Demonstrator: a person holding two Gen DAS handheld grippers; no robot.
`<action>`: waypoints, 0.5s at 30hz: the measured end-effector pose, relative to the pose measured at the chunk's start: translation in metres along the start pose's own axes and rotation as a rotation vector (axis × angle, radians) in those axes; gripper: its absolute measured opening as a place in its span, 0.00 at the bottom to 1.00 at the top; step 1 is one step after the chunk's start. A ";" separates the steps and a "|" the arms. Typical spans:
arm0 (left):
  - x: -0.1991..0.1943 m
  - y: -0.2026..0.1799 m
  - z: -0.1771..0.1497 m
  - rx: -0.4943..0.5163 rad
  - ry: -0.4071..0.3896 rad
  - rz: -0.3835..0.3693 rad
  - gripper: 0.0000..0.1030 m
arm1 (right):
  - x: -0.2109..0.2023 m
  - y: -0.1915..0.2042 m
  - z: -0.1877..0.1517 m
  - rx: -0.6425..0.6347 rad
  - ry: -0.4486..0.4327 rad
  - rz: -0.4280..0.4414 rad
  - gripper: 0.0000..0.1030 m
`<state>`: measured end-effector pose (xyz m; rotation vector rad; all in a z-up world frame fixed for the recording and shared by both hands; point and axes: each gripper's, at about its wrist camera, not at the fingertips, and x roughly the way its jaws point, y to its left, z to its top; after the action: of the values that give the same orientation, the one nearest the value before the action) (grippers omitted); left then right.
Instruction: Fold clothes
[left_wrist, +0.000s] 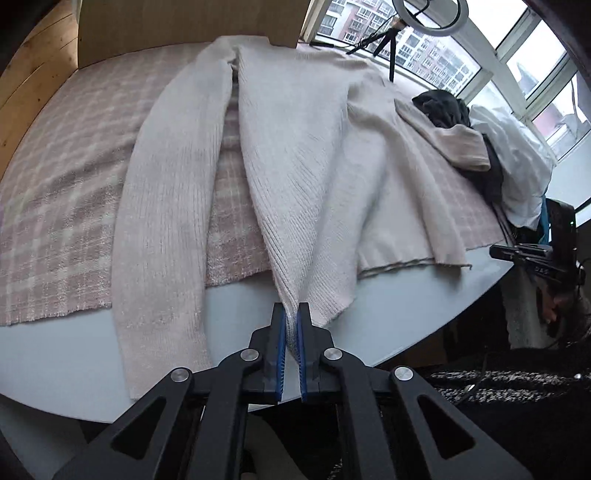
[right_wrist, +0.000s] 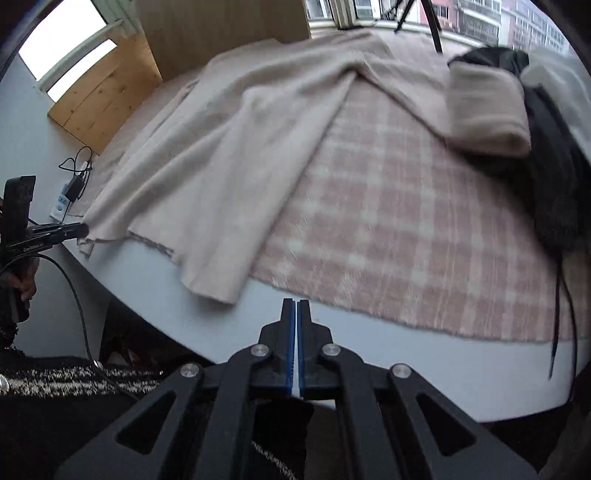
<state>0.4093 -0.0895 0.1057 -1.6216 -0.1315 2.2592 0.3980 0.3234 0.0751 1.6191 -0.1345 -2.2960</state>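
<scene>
A cream ribbed sweater (left_wrist: 295, 147) lies lengthwise on a pink plaid blanket (left_wrist: 66, 184) over a round white table (left_wrist: 55, 362). My left gripper (left_wrist: 291, 308) is shut on a corner of the sweater's hem at the table's near edge, and the knit is pulled taut from it. The left sleeve (left_wrist: 166, 221) runs straight down beside the body. The right sleeve's cuff (left_wrist: 461, 147) lies over a pile of clothes. My right gripper (right_wrist: 295, 304) is shut on nothing, just above the bare table rim (right_wrist: 406, 369) near the sweater's other hem corner (right_wrist: 214, 284). The view of the sweater (right_wrist: 229, 147) is blurred.
A dark garment (left_wrist: 443, 107) and white cloth (left_wrist: 509, 155) are heaped at the table's right side. A cardboard box (left_wrist: 184, 26) and a tripod (left_wrist: 388, 40) stand at the far edge by the window. A power strip with cables (right_wrist: 62, 203) lies on the floor.
</scene>
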 end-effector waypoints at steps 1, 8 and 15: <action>-0.002 0.003 0.001 -0.012 0.000 0.011 0.06 | -0.003 -0.003 0.001 -0.003 0.002 0.023 0.01; -0.036 0.001 0.013 -0.011 -0.066 0.153 0.08 | -0.020 -0.019 0.104 -0.007 -0.155 0.066 0.25; -0.011 -0.092 0.043 0.152 -0.069 -0.101 0.21 | 0.074 -0.066 0.242 0.239 -0.048 0.178 0.28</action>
<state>0.3930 -0.0019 0.1555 -1.4279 -0.0568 2.1927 0.1372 0.3353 0.0759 1.5881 -0.5614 -2.2503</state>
